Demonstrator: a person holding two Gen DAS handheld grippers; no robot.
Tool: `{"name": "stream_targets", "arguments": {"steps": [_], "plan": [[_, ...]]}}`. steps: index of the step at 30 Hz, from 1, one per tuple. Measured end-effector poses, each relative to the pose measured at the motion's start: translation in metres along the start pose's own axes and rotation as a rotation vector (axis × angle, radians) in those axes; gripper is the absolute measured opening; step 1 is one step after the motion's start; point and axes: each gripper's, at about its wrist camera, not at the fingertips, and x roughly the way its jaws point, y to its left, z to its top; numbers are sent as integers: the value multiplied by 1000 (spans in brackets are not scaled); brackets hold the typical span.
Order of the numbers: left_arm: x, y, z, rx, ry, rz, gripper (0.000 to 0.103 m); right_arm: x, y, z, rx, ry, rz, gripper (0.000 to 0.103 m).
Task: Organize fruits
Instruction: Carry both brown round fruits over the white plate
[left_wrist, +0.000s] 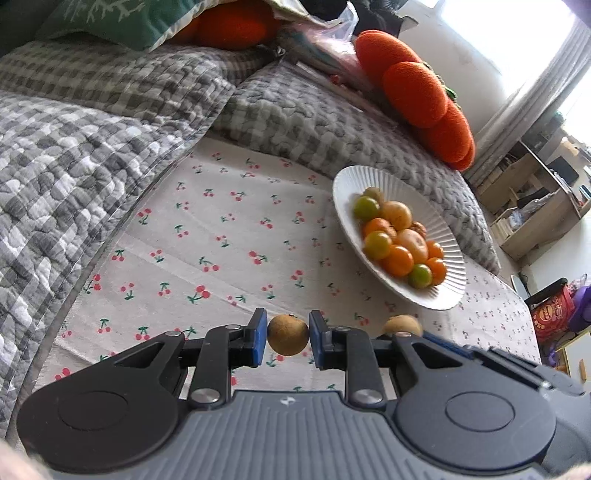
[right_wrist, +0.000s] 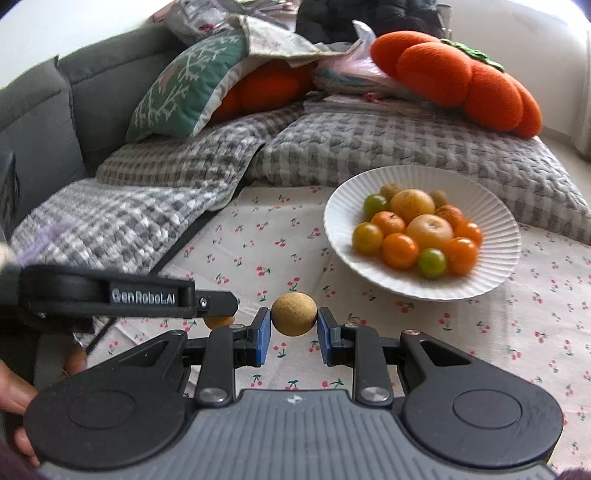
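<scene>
the left gripper (left_wrist: 287, 341) is clamped on a small brown fruit (left_wrist: 287, 334), held up over the cherry cloth (left_wrist: 221, 236). the right gripper (right_wrist: 294, 332) is clamped on another brown fruit (right_wrist: 294, 314). the white plate (right_wrist: 491, 206) sits ahead on the right of the cloth, full of orange, green and yellow fruits (right_wrist: 400, 251). an orange pumpkin pillow (right_wrist: 461, 81) lies behind it.

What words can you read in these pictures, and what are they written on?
"GenRobot.AI": white letters on the black side of the left gripper, seen in the right wrist view.
Red bag at the right edge of the left wrist view: has a round print, too small and blurred to read.
No other readable text.
</scene>
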Motion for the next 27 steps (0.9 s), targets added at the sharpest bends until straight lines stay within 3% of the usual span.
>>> {"name": "stream_targets", "arguments": {"steps": [8,27], "plan": [[-6,-11,-2,27,-20,-35,20,-27,-17,17,51,-46,15,24],[-6,-29,4,13,-45,-97,20,-40,-70,35,137,-79,-30,24]]}}
